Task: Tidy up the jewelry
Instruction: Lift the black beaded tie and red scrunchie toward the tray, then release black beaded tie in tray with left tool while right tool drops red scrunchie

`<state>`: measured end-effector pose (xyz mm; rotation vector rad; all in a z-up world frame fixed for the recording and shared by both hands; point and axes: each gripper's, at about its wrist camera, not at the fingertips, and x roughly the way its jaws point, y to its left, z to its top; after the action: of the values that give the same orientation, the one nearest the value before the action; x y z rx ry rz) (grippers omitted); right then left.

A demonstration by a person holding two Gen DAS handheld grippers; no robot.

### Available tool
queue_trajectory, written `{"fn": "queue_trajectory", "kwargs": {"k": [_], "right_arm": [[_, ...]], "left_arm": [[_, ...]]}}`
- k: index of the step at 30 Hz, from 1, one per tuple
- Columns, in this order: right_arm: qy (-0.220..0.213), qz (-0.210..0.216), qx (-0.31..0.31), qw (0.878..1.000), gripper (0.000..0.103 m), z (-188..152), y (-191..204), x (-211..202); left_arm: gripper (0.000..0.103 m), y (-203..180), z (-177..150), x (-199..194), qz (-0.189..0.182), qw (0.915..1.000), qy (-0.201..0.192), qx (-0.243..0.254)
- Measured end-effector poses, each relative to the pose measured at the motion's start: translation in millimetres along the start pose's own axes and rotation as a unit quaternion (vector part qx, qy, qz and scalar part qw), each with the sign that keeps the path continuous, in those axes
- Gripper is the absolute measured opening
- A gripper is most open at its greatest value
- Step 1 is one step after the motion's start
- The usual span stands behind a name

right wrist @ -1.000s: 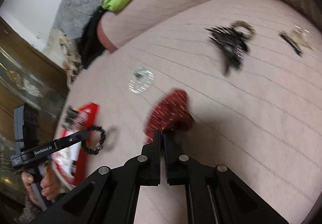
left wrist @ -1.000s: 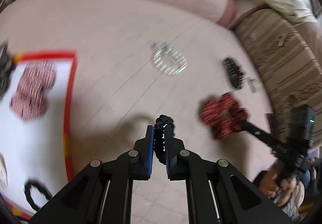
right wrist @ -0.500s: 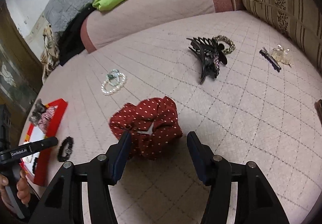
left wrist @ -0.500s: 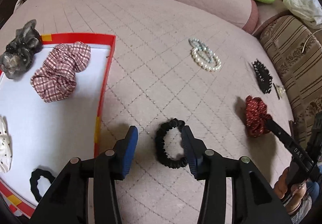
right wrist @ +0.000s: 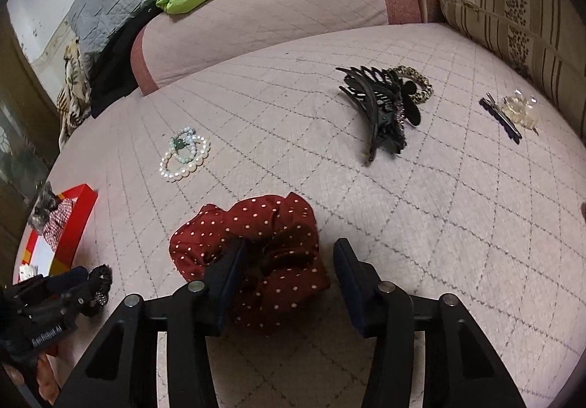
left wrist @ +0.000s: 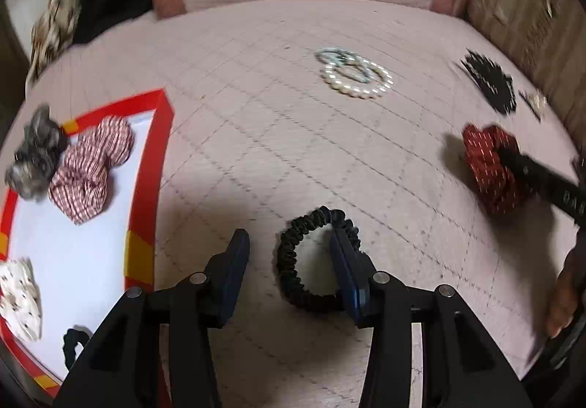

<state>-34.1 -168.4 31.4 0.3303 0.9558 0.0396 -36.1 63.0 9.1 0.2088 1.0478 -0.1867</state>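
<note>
The left gripper point(left wrist: 289, 254) stands spread over a black hair tie point(left wrist: 315, 258) lying flat on the pink quilt point(left wrist: 256, 137), its oval running away from the camera; the right finger sits inside the loop. The right gripper point(right wrist: 287, 261), spread after closing slightly, straddles a red dotted scrunchie point(right wrist: 256, 247). The red-rimmed tray point(left wrist: 146, 188) holds a checked scrunchie point(left wrist: 91, 170), a white one and a black tie. Only the right view shows the black claw clip point(right wrist: 381, 107).

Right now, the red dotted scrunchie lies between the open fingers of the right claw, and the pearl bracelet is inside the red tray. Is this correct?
Not quite. The scrunchie does lie in the open right claw, but the pearl bracelet lies on the quilted cover, apart from the red tray, as the right wrist view shows.
</note>
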Motion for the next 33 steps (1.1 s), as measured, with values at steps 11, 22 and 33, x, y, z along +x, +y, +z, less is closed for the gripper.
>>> {"fn": "queue_trajectory", "kwargs": {"k": [11,22,33], "right_arm": [[0.019,0.048,-0.005,0.999,0.01,-5,13,-7],[-0.014,0.093,-0.05,0.994,0.01,-1,76,-62],[0.032,0.182,-0.107,0.977,0.01,9,192,-54]], "left_arm": [[0.007,7,0,-45,-0.037,0.9979,-0.027,-0.045],[0.007,98,1,-111,0.005,0.988,-0.086,-0.128],[0.007,242,-15,-93,0.056,0.9584,-0.06,-0.273]]}}
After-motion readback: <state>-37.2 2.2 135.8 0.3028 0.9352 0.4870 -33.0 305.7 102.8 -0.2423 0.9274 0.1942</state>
